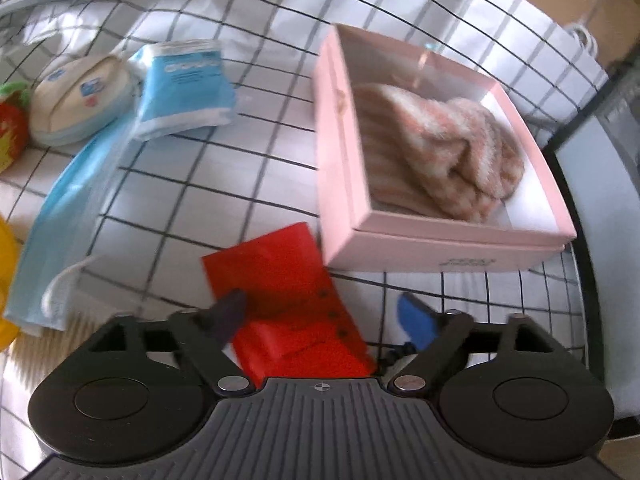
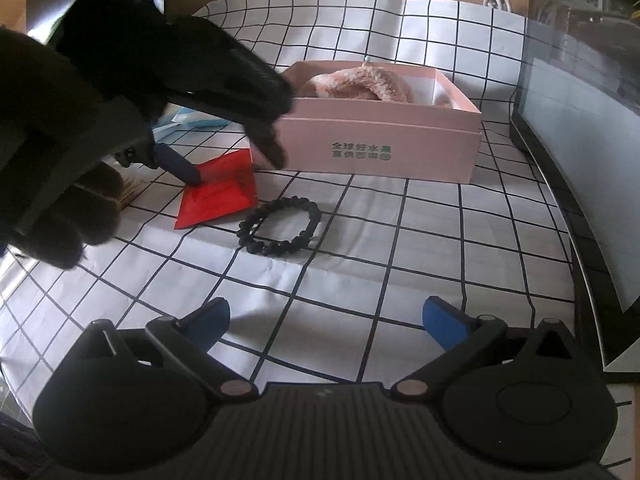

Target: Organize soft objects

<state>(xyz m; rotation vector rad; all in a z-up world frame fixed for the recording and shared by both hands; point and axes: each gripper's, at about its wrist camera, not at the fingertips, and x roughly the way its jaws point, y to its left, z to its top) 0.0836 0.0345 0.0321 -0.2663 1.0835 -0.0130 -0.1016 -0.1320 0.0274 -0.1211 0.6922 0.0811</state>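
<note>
left gripper (image 1: 322, 312) low over the grid-pattern cloth (image 1: 248, 152), jaws spread wide, a red pouch (image 1: 288, 304) lying between them; left finger's dark tip rests on or just over the pouch, right blue finger off to the side over bare cloth, nothing pinched. from the right wrist view the same gripper shows as a black gloved hand (image 2: 168, 68) with the tool, one dark finger tip touching the red pouch (image 2: 218, 196) near its upper edge. pouch lies flat on the cloth, its far corner just beside the near-left corner of a pink cardboard box (image 1: 440, 240). box is open-topped, with a folded pink-and-cream striped fuzzy cloth (image 1: 432, 156) inside, filling most of the floor; green printed characters on its front wall (image 2: 362, 151). right gripper (image 2: 326, 320) hovers above bare cloth nearer the camera, blue fingers wide apart, holding nothing. black beaded bracelet (image 2: 280, 226) lies on the cloth just right of the pouch, apart from it, in front of the box. left of the box, well apart: blue tissue packet (image 1: 184, 84), cream oval pouch with a blue label (image 1: 78, 98), light blue face mask (image 1: 64, 224) with its white ear loop, a red, green and yellow plush thing (image 1: 12, 120) at the frame edge, only partly seen. dark-framed panel (image 2: 572, 168) along the right side of the table. motion blur in the left view.
</note>
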